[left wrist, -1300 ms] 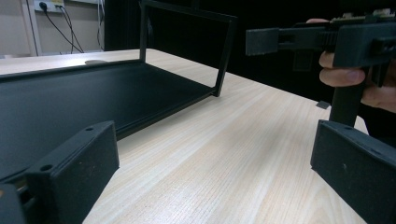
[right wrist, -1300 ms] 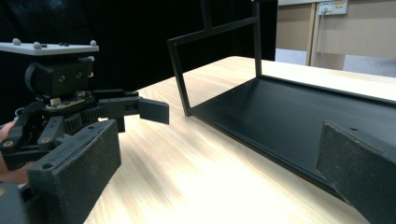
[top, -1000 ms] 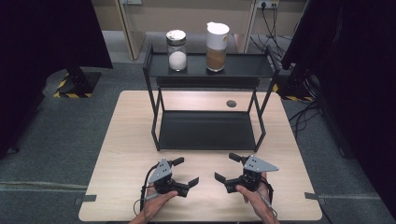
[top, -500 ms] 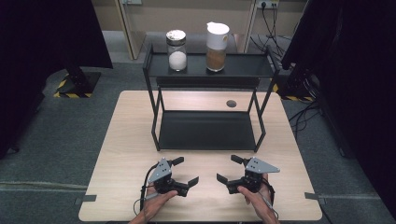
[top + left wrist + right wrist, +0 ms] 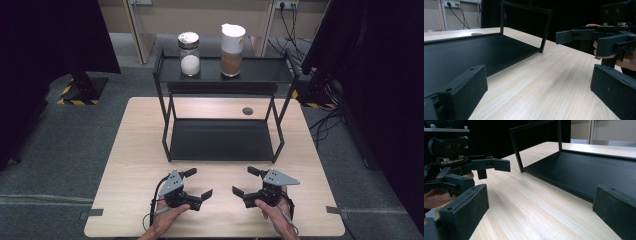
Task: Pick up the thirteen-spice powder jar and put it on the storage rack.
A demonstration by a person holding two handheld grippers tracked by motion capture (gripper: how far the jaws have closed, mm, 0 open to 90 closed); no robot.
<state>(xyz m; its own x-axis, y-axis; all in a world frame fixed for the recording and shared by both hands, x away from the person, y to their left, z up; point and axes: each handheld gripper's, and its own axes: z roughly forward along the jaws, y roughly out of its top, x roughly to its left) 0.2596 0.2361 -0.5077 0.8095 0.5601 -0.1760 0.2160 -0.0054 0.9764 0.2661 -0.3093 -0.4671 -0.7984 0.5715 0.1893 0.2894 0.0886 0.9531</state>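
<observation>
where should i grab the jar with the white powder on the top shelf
Grip the glass jar around its round body below the metal lid, coming level from the table side. It stands upright at the shelf's open front, with a gap to the white-lidded jar beside it.

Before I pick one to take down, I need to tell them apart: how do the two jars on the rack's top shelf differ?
The left jar is shorter than the right jar. The left jar holds something white and has a round, speckled-looking lid; the right jar holds something brown and has a white top with what looks like a spout. Both stand upright, apart, on the black rack, far from both open grippers.
</observation>
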